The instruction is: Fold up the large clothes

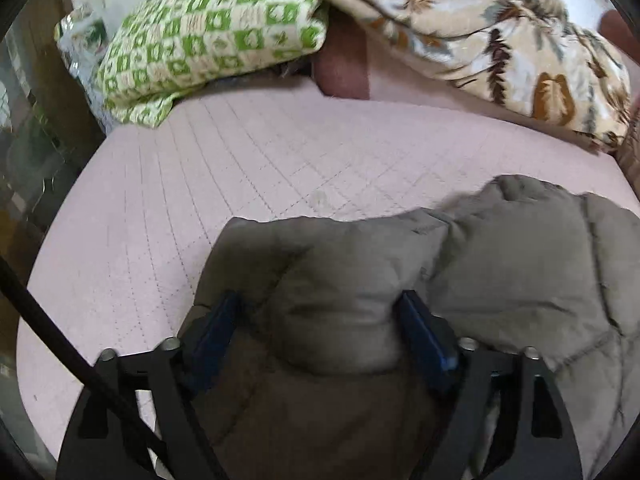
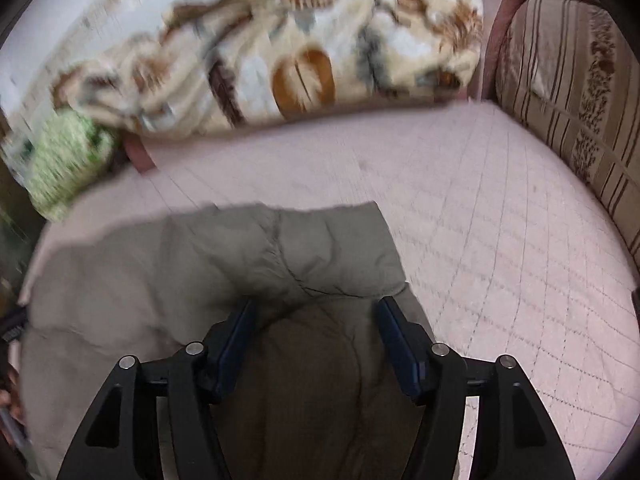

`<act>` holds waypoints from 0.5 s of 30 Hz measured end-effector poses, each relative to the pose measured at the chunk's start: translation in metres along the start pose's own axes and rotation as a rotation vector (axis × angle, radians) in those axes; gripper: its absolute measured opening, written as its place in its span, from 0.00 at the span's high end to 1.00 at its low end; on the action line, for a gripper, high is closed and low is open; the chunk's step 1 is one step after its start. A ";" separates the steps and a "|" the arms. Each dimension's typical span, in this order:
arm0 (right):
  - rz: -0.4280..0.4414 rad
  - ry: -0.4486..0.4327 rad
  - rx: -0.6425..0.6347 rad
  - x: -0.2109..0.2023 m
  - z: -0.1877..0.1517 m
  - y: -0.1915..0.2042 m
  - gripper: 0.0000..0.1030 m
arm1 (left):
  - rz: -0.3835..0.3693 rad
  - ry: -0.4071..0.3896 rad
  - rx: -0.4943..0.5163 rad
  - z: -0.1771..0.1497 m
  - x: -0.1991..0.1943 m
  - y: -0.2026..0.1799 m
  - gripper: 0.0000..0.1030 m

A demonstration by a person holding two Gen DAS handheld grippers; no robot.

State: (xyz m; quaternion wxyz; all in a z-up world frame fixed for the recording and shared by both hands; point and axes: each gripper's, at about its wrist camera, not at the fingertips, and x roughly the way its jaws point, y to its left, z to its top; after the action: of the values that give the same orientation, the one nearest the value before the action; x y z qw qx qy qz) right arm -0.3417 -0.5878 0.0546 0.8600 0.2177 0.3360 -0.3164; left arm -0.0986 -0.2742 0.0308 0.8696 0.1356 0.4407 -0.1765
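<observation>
A puffy grey-brown quilted jacket [image 1: 500, 264] lies on the pink quilted bed cover [image 1: 200, 168]. In the left wrist view my left gripper [image 1: 320, 312] stands open, its blue-padded fingers either side of a bulging fold of the jacket, with fabric filling the gap. In the right wrist view the same jacket [image 2: 160, 272] spreads to the left, and my right gripper [image 2: 316, 316] is also open, straddling a padded fold at the jacket's right edge. Neither pair of jaws is pressed together.
A green-and-cream patterned pillow [image 1: 208, 36] and a beige leaf-print blanket [image 1: 500, 32] lie at the back of the bed. A striped sofa arm [image 2: 568, 92] rises at the right. The pink cover [image 2: 500, 220] stretches right of the jacket. A black cable [image 1: 60, 340] crosses lower left.
</observation>
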 end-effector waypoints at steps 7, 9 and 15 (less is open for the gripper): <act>0.002 0.024 0.056 0.008 0.002 -0.014 0.27 | 0.015 -0.034 -0.010 -0.003 -0.014 0.002 0.16; 0.028 -0.047 0.057 -0.016 0.000 -0.010 0.27 | -0.001 -0.087 -0.012 -0.010 -0.038 0.000 0.16; 0.132 -0.157 -0.107 -0.084 -0.027 0.043 0.26 | -0.106 -0.227 0.034 -0.050 -0.115 -0.028 0.16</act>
State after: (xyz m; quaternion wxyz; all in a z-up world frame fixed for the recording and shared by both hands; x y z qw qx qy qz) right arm -0.3718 -0.5083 0.1037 0.9130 0.1677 0.2690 -0.2570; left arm -0.2100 -0.2578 0.0934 0.9009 0.1061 0.3432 -0.2436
